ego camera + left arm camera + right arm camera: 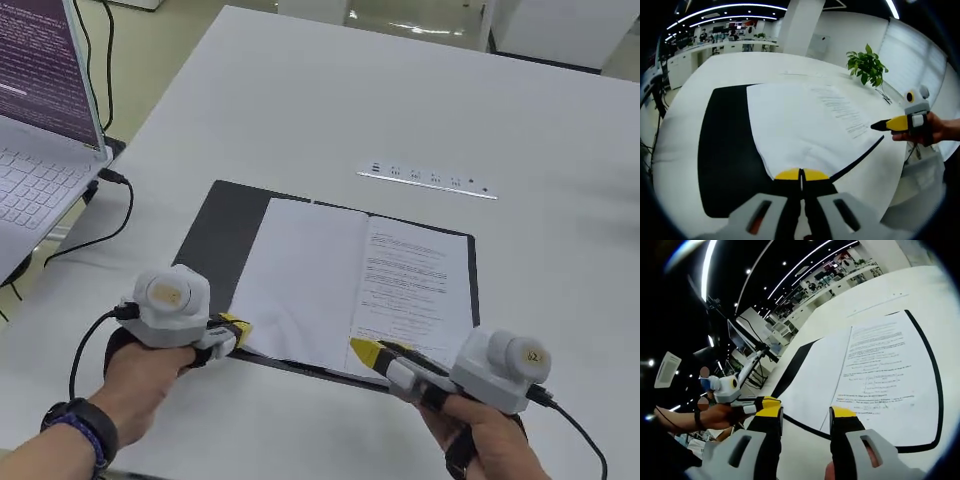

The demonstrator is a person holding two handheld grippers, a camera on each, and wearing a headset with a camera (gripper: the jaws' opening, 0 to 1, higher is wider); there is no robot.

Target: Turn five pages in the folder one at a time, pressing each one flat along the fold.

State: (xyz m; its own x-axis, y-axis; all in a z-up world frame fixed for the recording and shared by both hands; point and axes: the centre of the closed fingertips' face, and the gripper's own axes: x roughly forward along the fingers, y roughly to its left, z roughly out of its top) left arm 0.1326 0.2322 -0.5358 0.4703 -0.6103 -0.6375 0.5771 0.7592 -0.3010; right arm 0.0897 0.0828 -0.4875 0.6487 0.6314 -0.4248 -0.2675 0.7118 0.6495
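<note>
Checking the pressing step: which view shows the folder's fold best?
Head view: the fold runs top to bottom between the blank sheet and the printed page. The right gripper view shows it slanted, ending near its jaws; the left gripper view barely separates it.

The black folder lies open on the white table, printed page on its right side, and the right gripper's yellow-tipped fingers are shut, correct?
No. The right gripper has its yellow-tipped fingers apart, as the right gripper view shows. The black folder, white table and printed page are as you said.
</note>
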